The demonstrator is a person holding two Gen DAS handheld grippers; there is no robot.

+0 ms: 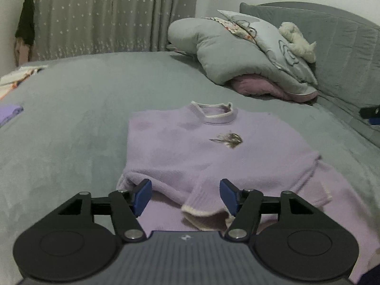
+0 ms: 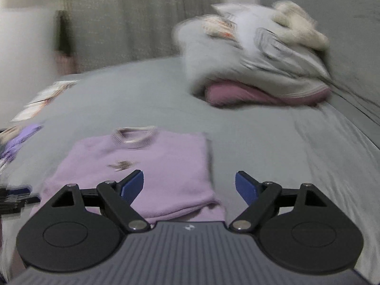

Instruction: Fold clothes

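Softly fuzzy lilac sweater (image 1: 190,152) lies flat; both grippers' (image 1: 185,196) (image 2: 189,187) fingers spread wide, empty.

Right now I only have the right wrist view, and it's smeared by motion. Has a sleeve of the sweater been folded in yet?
Observer: Yes. In the left wrist view, one sleeve lies folded across the lower front of the purple sweater, and its cream cuff is down by the hem.
Operator: Is the left gripper holding that sleeve?
Observer: No. The left gripper is open. Its blue fingers stand apart on either side of the cuff and grip nothing.
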